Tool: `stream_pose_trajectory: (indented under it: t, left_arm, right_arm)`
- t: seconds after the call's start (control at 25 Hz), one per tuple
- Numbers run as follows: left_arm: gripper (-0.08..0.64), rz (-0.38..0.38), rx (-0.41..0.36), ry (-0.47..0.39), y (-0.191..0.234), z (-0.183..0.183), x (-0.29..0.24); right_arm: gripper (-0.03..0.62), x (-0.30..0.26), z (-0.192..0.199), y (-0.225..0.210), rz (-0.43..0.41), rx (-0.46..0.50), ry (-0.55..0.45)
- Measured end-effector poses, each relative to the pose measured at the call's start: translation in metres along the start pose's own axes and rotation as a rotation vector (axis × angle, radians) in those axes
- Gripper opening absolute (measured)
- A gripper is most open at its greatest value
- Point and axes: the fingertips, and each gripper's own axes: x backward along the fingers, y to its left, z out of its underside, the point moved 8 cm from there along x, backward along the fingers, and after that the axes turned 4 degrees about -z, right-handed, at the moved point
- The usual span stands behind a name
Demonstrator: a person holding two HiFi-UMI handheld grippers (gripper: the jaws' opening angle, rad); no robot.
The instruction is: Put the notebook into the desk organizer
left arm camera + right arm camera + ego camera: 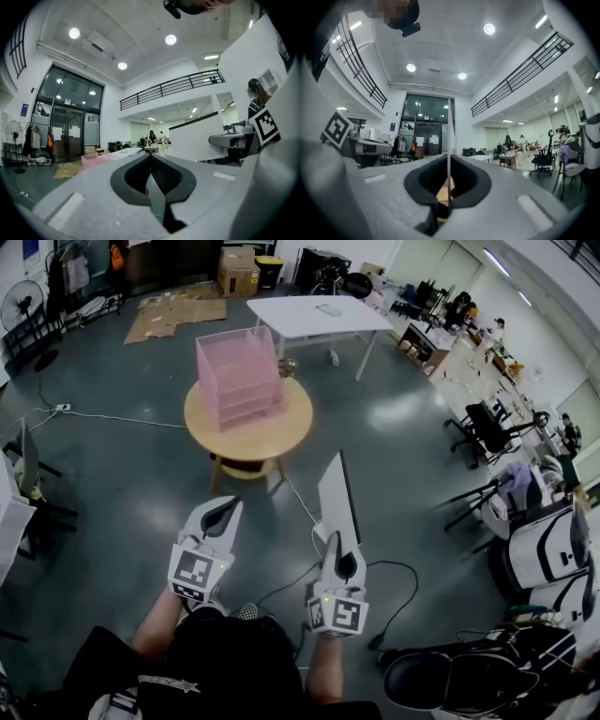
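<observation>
The left hand-held gripper (228, 509) has its jaws pressed together on nothing. The right hand-held gripper (336, 540) pinches the notebook (336, 495), which stands on edge above the floor. Each bears a black-and-white square marker (198, 573). Well ahead, the pink organizer (238, 376) stands on a round wooden desk (281, 432). Sheets on the far glass doors (423, 139) seem printed but are too small to read.
</observation>
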Motion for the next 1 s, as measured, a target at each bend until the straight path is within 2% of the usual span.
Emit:
stream_pose_trajectory:
  t: [0.28, 0.56, 1.0]
  left_arm:
    - [0.009, 0.021, -0.002, 0.005, -0.011, 0.000, -0.008]
    - [0.009, 0.046, 0.010, 0.017, -0.035, 0.001, -0.019]
    - [0.009, 0.136, -0.003, 0.033, -0.066, 0.003, -0.061]
  right_arm:
    - [0.014, 0.009, 0.001, -0.009, 0.025, -0.023, -0.026]
    - [0.014, 0.025, -0.006, -0.032, 0.048, 0.003, -0.014]
    - [0.014, 0.040, 0.002, -0.070, 0.133, -0.014, 0.007]
